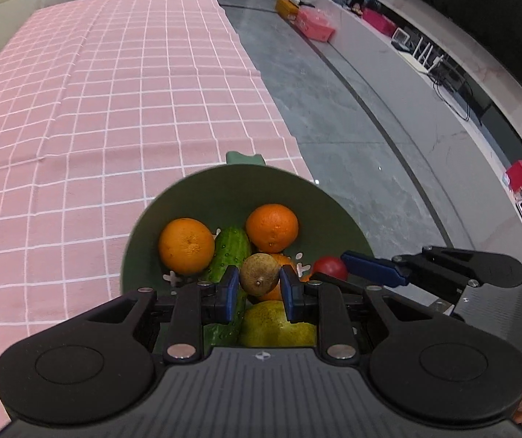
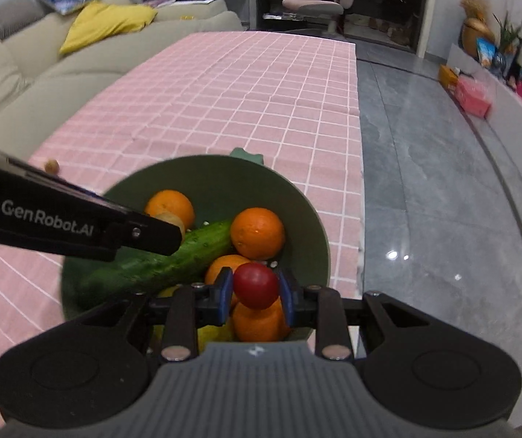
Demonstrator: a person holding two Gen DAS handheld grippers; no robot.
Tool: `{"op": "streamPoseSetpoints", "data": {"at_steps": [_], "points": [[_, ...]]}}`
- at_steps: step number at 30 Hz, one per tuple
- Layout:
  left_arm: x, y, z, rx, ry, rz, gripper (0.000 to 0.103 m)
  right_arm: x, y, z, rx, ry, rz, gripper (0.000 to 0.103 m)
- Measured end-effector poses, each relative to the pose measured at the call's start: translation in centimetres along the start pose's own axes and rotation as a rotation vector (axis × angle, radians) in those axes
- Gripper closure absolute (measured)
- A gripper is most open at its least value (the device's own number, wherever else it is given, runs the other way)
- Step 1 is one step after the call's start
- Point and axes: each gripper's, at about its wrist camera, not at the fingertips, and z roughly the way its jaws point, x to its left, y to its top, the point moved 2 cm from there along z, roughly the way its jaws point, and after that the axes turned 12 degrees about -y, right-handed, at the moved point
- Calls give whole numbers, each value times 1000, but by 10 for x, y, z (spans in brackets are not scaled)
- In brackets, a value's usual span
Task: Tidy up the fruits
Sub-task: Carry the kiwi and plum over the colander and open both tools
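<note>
A green bowl (image 1: 221, 186) (image 2: 206, 171) stands at the near right edge of the pink checked table. It holds several oranges (image 1: 186, 245) (image 2: 257, 233), a cucumber (image 1: 230, 252) (image 2: 173, 262) and a yellow-green pear (image 1: 275, 326). My left gripper (image 1: 259, 284) is shut on a small brown round fruit (image 1: 260, 273) above the bowl. My right gripper (image 2: 255, 294) is shut on a red tomato (image 2: 255, 285) over the bowl's near side; that tomato (image 1: 330, 267) and the right gripper's blue fingers (image 1: 370, 268) show in the left wrist view too.
The tablecloth (image 1: 115, 109) stretches away behind the bowl. A small brown fruit (image 2: 52, 165) lies on the cloth left of the bowl. A beige sofa (image 2: 42, 73) runs along the table's left side; grey floor (image 2: 425, 182) and a low TV cabinet (image 1: 388, 51) lie to the right.
</note>
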Motion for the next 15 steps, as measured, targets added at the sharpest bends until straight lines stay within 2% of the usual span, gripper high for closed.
{"op": "streamPoseSetpoints", "data": {"at_steps": [9, 15], "points": [[2, -6, 15, 45, 3, 9, 76, 4, -1, 12, -5, -15, -51, 79], [4, -6, 14, 39, -3, 10, 74, 5, 0, 13, -2, -28, -53, 78]]}}
